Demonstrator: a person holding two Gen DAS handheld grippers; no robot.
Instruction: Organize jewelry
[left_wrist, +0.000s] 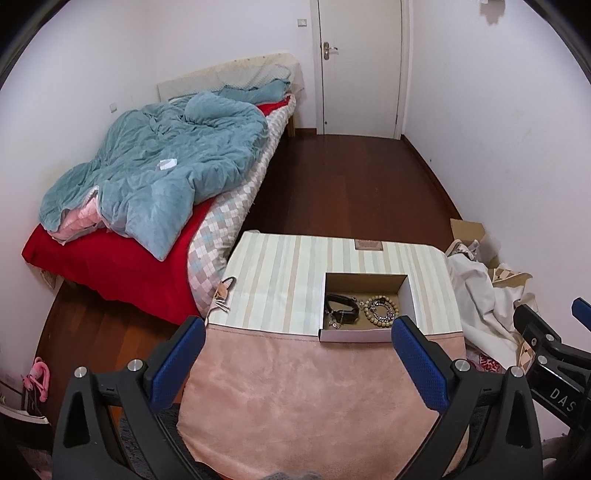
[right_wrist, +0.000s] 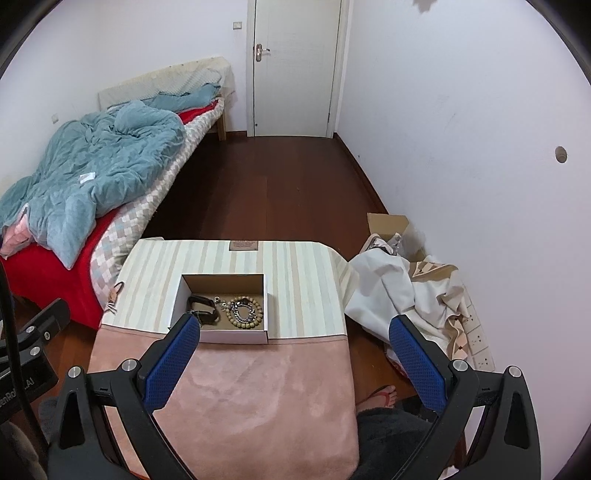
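Observation:
A shallow white cardboard box (left_wrist: 413, 295) (right_wrist: 177, 295) sits on the striped part of a small table (left_wrist: 280, 273) (right_wrist: 303, 280). Inside lie a black strap bracelet (left_wrist: 341, 303) (right_wrist: 202, 305), a wooden bead bracelet with a metal chain (left_wrist: 380, 311) (right_wrist: 245, 312), and small metal pieces. My left gripper (left_wrist: 298, 332) is open and empty, held above the pink cloth (left_wrist: 295, 387) in front of the box. My right gripper (right_wrist: 294, 330) is open and empty, also short of the box, to its right.
A bed with a teal quilt (left_wrist: 159, 173) and red sheet stands left of the table. A pile of white cloth (right_wrist: 391, 288), cardboard boxes and a power strip (right_wrist: 478, 339) lie on the floor at the right. A closed door (right_wrist: 295, 66) is at the back.

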